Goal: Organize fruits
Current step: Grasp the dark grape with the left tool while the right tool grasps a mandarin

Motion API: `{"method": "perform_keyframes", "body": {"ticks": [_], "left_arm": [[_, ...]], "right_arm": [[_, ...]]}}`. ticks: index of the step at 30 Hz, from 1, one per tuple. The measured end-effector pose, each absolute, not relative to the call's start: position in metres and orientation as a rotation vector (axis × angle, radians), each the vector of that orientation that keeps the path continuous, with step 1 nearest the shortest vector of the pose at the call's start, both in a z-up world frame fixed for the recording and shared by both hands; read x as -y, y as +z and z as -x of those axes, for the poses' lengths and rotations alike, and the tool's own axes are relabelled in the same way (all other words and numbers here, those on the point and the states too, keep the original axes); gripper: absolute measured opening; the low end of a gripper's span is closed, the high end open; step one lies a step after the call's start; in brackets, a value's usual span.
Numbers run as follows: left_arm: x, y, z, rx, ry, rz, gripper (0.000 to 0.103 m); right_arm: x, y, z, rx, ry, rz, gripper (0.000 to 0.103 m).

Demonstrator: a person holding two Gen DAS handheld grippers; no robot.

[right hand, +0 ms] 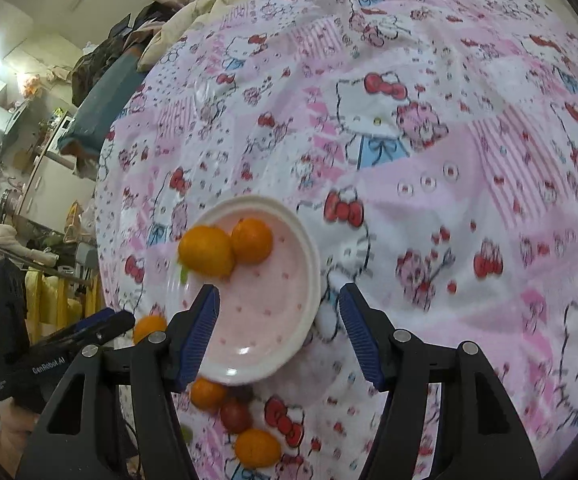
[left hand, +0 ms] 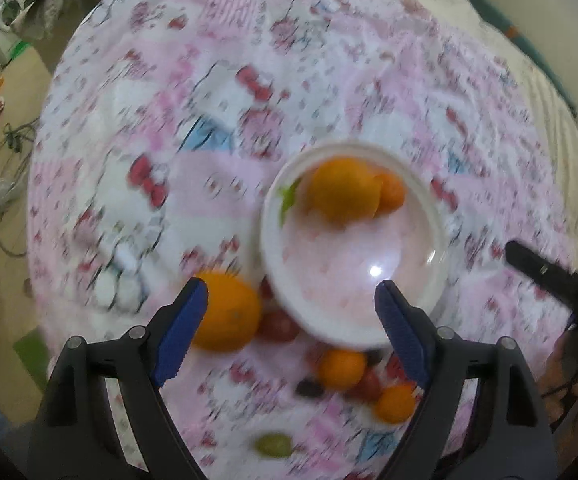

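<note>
Lying loose on the patterned bedsheet (left hand: 249, 32), the fruit splits into two groups: two oranges already sit at the far side of the pink bowl (left hand: 353, 280), and the rest are scattered on the cloth near it. Going left to right in the left wrist view, a big orange (left hand: 229, 314) rests just beside the bowl's near-left rim, with a dark red fruit (left hand: 279, 326) touching it; then come a small mandarin (left hand: 341, 368), another reddish fruit (left hand: 369, 386) and a second mandarin (left hand: 395, 402), with a green grape (left hand: 273, 445) nearest of all. The left gripper (left hand: 291, 296) hangs above these with its jaws spread wide and nothing between them; the right gripper (right hand: 279, 300) is likewise wide open and empty, over the bowl's near-right rim. The oranges look firm, fairly heavy and round, so they would likely roll on the soft bedding; a squeeze across the widest middle should hold best. The red fruits and the grape seem smooth, light and easily bruised, calling for a gentle pinch at the middle. The bowl looks rigid and glossy, and could tip on the yielding sheet if pushed at its rim.
</note>
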State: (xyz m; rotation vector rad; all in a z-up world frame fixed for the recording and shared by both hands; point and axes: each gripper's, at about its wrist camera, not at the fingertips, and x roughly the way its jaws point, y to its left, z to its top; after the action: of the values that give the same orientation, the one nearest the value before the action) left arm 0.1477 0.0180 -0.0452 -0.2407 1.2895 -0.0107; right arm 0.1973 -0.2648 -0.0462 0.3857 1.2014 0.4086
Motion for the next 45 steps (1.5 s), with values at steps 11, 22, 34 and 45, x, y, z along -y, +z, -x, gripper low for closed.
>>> {"method": "perform_keyframes", "body": {"ticks": [11, 22, 34, 45], "left_arm": [[0.001, -0.053, -0.086, -1.291, -0.101, 0.068, 0.083], [0.039, -0.100, -0.081, -1.393, -0.189, -0.117, 0.058], [0.066, -0.126, -0.088, -1.443, -0.243, -0.231, 0.019], [0.043, -0.087, -0.078, -1.384, -0.204, -0.044, 0.019]], "right_arm": [[0.268, -0.048, -0.145, -1.215, 0.407, -0.413, 0.065], [0.268, -0.057, -0.122, -1.235, 0.390, -0.436, 0.065], [0.264, -0.057, -0.125, -1.235, 0.404, -0.423, 0.065], [0.255, -0.065, -0.123, -1.277, 0.413, -0.373, 0.065]]}}
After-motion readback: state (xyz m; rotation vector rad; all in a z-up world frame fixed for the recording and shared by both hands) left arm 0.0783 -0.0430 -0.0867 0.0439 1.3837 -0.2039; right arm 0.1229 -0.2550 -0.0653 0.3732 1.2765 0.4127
